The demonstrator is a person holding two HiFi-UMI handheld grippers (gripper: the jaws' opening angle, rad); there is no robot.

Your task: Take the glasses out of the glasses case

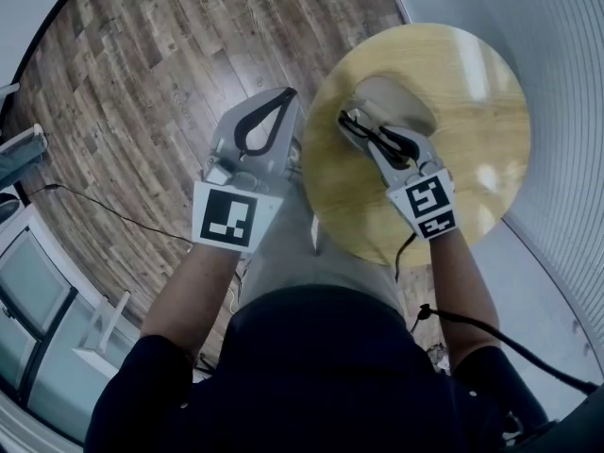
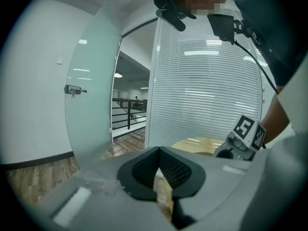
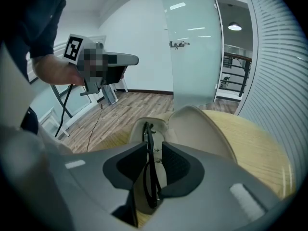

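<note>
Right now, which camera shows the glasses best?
The right gripper view: the glasses stand close-up between the right hand-held gripper's jaws. The head view shows them small and far off; the left gripper view shows none of them.

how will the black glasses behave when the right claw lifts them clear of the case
The glasses look thin-framed, so probably light but fragile; a hard squeeze could bend them. The right claw pinches them edge-on, so they may pivot in the grip. Nothing holds the open case, so it might slide on the table if a temple snags.
</note>
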